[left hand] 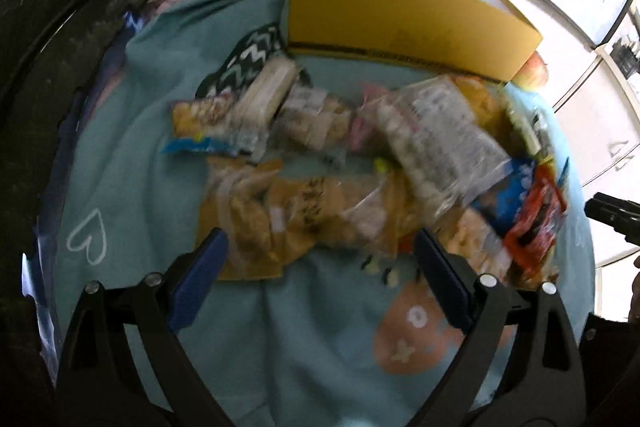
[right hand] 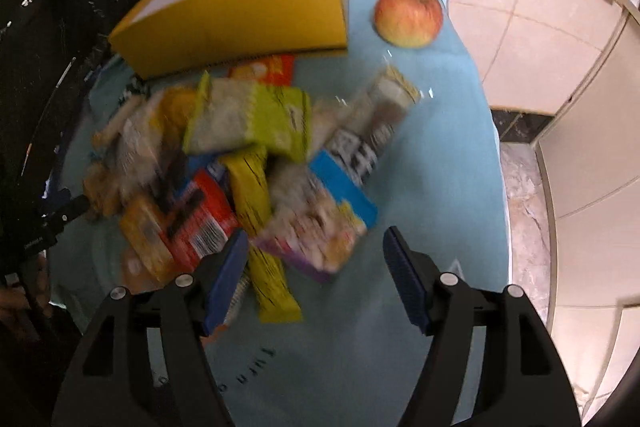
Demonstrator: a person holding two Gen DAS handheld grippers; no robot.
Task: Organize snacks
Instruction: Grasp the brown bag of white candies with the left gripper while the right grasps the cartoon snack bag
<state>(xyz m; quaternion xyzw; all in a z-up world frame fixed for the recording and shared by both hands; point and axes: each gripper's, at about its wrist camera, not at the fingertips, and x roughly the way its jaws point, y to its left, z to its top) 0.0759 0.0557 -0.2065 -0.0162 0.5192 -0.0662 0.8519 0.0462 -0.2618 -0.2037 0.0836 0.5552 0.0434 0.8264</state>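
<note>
Right wrist view: right gripper (right hand: 314,267) spread, empty, above yellow bar (right hand: 256,203); light, crinkly, slippery wrapper, best pinched mid-length. Left gripper (left hand: 320,265) likewise spread.

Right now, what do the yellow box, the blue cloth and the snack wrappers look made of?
Yellow box: likely cardboard, matte yellow outside, plain white inside, thin straight walls.
Blue cloth: soft fabric; it creases and folds, with printed hearts.
Snack wrappers: thin plastic film, some clear, some printed, probably glossy; blur hides detail.
</note>
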